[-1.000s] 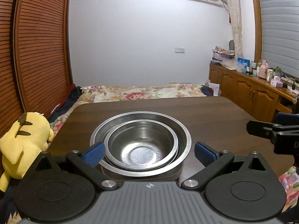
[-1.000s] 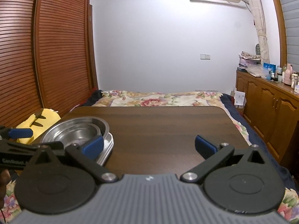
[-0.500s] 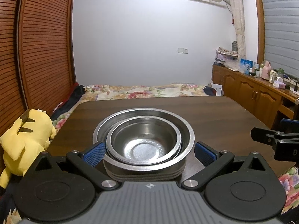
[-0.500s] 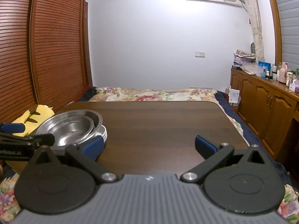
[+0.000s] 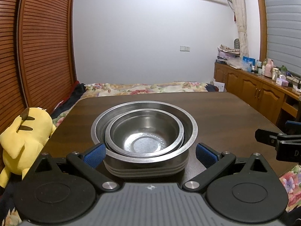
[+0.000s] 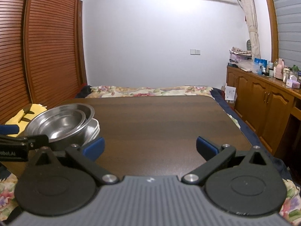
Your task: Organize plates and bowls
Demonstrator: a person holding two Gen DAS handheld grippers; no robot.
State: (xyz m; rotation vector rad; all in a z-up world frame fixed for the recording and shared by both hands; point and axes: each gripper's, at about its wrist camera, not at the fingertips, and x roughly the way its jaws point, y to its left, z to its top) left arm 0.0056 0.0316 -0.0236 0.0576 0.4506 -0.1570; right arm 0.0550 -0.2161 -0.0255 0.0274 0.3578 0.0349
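Nesting one inside the other, the small steel bowl (image 5: pixel 144 133) sits in the large steel bowl (image 5: pixel 188 126), which rests on a stack of plates (image 5: pixel 146 170) on the dark wooden table (image 5: pixel 225 113), directly ahead of the left claw (image 5: pixel 149 153). That claw is spread wide, its blue pads flanking the stack; whether they touch it I cannot tell. The right claw (image 6: pixel 150 146) is likewise released, over bare table with the stack off its left pad. A yellow plush toy (image 5: pixel 22 137) lies left of the table.
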